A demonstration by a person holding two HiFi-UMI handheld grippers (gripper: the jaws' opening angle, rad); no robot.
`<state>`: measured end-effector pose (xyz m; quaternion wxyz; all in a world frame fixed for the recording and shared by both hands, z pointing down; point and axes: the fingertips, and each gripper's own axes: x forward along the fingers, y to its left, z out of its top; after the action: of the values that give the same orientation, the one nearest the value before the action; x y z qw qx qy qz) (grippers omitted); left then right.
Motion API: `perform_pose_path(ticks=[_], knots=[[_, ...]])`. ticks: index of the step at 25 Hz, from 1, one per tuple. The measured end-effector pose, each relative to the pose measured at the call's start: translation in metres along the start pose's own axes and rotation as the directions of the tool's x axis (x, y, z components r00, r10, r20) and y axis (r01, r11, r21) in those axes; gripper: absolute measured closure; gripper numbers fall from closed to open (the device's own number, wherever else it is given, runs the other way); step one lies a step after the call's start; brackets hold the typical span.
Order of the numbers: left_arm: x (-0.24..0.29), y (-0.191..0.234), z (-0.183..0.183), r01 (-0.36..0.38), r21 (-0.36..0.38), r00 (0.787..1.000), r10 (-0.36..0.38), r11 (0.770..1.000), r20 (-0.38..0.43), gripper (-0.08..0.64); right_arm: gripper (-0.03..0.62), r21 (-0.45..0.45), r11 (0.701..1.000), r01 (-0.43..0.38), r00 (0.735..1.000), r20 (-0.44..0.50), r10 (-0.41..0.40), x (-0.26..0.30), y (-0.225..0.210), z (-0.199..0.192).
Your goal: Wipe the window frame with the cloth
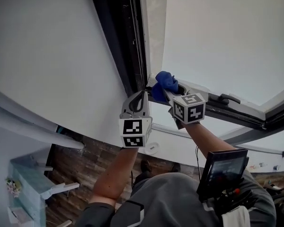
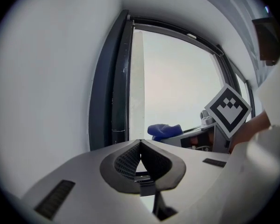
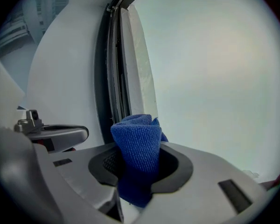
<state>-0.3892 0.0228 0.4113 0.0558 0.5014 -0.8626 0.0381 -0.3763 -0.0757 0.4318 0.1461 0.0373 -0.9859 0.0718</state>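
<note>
Cloth (image 1: 166, 82) sitting at the window frame (image 1: 128, 41), seemingly touching it.
Right gripper (image 3: 137, 160) is clamping the cloth; left gripper (image 2: 140, 148) is hovering alongside, jaws closed, empty.

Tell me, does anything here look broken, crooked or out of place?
Nothing stands out. The blue cloth is bunched in the right tongs, close to the dark window frame; the left tongs are shut and empty.
</note>
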Motion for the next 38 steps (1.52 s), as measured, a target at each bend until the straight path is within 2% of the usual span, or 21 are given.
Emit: perform_pose_path(ticks=[3,7,10,14,16,18,22,26,31,36,38], knots=[[0.011,0.007,-0.003,-0.005,0.023,1.0,0.006,1.0,-0.018,0.551,0.46,-0.016,1.0,0.009,1.0,-0.012,-0.009,0.025,0.002,-0.002],[0.02,0.016,-0.021,-0.014,0.029,0.998,0.016,0.999,-0.065,0.551,0.46,-0.085,0.994,0.066,0.994,-0.086,-0.073,0.066,-0.001,-0.024],[0.027,0.018,-0.02,0.026,0.052,0.997,-0.022,0.998,-0.067,0.551,0.46,-0.128,0.985,0.111,0.983,-0.129,-0.128,0.088,-0.008,-0.037],[0.035,0.017,-0.033,0.107,0.043,0.991,-0.103,0.993,-0.089,0.551,0.46,-0.132,0.985,0.11,0.975,-0.179,-0.133,0.095,-0.006,-0.054],[0.042,0.007,-0.035,0.175,0.058,0.981,-0.169,0.983,-0.093,0.551,0.46,-0.111,0.986,0.122,0.975,-0.174,-0.14,0.091,-0.011,-0.052],[0.047,-0.003,-0.036,0.211,0.064,0.974,-0.204,0.975,-0.096,0.551,0.46,-0.092,0.985,0.143,0.972,-0.174,-0.158,0.082,-0.018,-0.051],[0.052,-0.015,-0.039,0.224,0.066,0.971,-0.216,0.972,-0.103,0.549,0.46,-0.065,0.983,0.169,0.966,-0.187,-0.179,0.063,-0.032,-0.057],[0.062,-0.031,-0.036,0.269,0.076,0.959,-0.26,0.96,-0.11,0.551,0.46,-0.03,0.976,0.217,0.959,-0.182,-0.218,0.043,-0.055,-0.06],[0.073,-0.066,-0.025,0.356,0.146,0.934,-0.345,0.923,-0.093,0.551,0.46,-0.019,0.961,0.276,0.943,-0.19,-0.275,0.012,-0.083,-0.065],[0.083,-0.088,-0.021,0.376,0.127,0.925,-0.365,0.918,-0.101,0.549,0.46,0.001,0.947,0.321,0.931,-0.182,-0.316,-0.009,-0.108,-0.07],[0.087,-0.096,-0.021,0.393,0.15,0.919,-0.38,0.907,-0.104,0.549,0.46,-0.001,0.942,0.337,0.927,-0.175,-0.332,-0.018,-0.117,-0.071]])
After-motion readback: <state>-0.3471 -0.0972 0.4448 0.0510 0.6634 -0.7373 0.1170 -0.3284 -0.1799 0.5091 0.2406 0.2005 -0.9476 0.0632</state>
